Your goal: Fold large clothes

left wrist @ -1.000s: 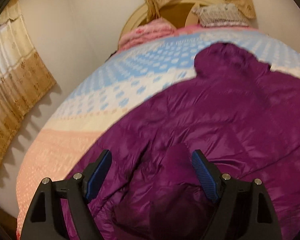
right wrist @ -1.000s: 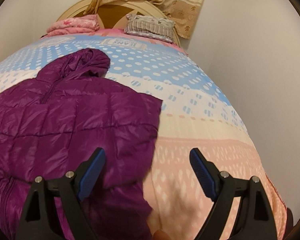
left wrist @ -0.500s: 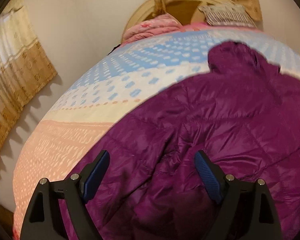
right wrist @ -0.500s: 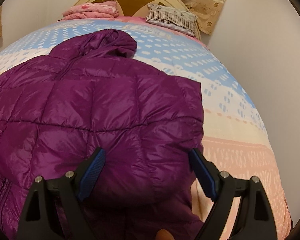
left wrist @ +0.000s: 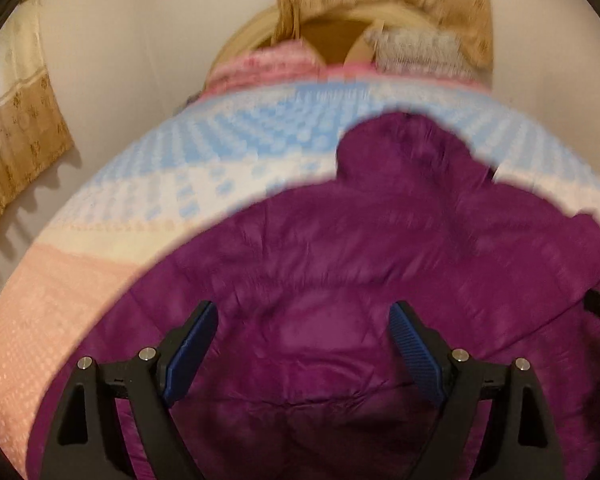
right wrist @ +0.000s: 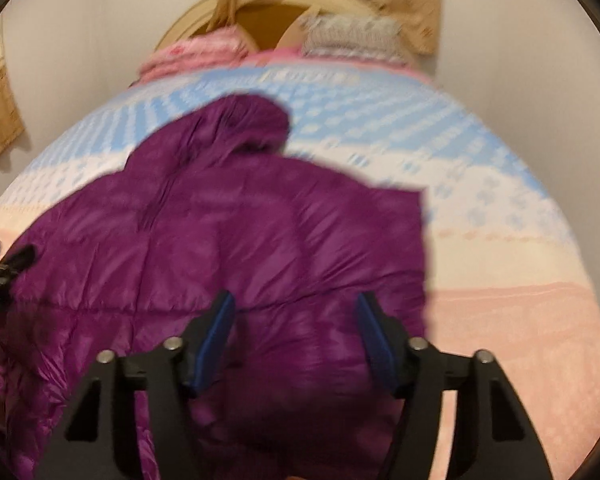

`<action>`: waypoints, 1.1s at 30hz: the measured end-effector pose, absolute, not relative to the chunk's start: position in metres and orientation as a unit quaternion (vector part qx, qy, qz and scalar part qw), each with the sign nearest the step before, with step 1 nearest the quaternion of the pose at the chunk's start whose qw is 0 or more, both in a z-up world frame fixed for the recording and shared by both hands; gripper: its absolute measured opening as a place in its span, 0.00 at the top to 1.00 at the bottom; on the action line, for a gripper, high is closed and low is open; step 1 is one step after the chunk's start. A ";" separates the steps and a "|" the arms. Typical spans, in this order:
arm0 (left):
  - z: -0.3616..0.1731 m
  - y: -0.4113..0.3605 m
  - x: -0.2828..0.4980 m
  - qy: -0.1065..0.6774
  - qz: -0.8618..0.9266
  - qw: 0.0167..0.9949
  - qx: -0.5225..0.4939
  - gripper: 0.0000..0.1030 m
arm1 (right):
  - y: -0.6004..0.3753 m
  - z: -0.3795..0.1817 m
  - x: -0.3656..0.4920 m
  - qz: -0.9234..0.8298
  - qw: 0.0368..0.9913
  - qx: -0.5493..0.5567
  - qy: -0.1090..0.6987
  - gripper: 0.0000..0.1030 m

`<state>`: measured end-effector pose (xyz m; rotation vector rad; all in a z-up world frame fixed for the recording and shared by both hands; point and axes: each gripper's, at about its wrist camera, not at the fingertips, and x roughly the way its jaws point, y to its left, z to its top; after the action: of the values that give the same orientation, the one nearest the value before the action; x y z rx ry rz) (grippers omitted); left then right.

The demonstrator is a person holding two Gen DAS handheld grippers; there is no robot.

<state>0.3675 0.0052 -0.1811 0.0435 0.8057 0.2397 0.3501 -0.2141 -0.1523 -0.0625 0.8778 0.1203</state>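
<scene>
A purple quilted down jacket (left wrist: 340, 248) lies spread on the bed, its hood (left wrist: 404, 152) pointing toward the headboard. My left gripper (left wrist: 303, 312) hovers over the jacket's lower left part, jaws wide open, the pads touching nothing. In the right wrist view the same jacket (right wrist: 260, 232) fills the left and middle, with a folded edge on its right side. My right gripper (right wrist: 296, 300) is over the jacket's lower right part. Its jaws are closing with puffy fabric between them, and the pads do not visibly press on it. Both views are blurred.
The bed cover (left wrist: 220, 160) is blue, white and peach. A folded pink blanket (left wrist: 260, 68) and a grey pillow (left wrist: 416, 52) lie by the rounded headboard. A curtain (left wrist: 16, 120) hangs on the left wall. Bare bedspread (right wrist: 500, 320) lies to the jacket's right.
The right gripper's jaws have narrowed and it has come in over the jacket's right side. The left gripper has shifted across the jacket, so the hood now sits nearer the middle of its view.
</scene>
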 end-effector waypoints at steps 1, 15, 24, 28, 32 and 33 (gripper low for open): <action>-0.192 0.008 0.371 0.405 0.119 0.907 0.015 0.15 | -0.213 -0.160 0.351 0.055 0.902 -0.032 0.427 0.39; -0.214 0.012 0.375 0.417 0.113 0.902 0.002 0.10 | -0.214 -0.176 0.346 0.050 0.904 -0.042 0.422 0.37; -0.216 0.013 0.378 0.420 0.114 0.900 0.000 0.07 | -0.213 -0.177 0.348 0.049 0.903 -0.041 0.424 0.35; -0.217 0.013 0.379 0.422 0.114 0.900 0.000 0.07 | -0.213 -0.177 0.349 0.049 0.903 -0.040 0.424 0.34; -0.217 0.013 0.379 0.422 0.114 0.899 -0.001 0.06 | -0.213 -0.177 0.349 0.049 0.903 -0.041 0.424 0.34; -0.217 0.013 0.379 0.422 0.115 0.899 0.000 0.06 | -0.213 -0.177 0.348 0.049 0.903 -0.042 0.424 0.34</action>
<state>0.3791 0.0133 -0.2171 -0.0006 0.8733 0.2382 0.3485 -0.2129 -0.1773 -0.0859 0.8769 0.1008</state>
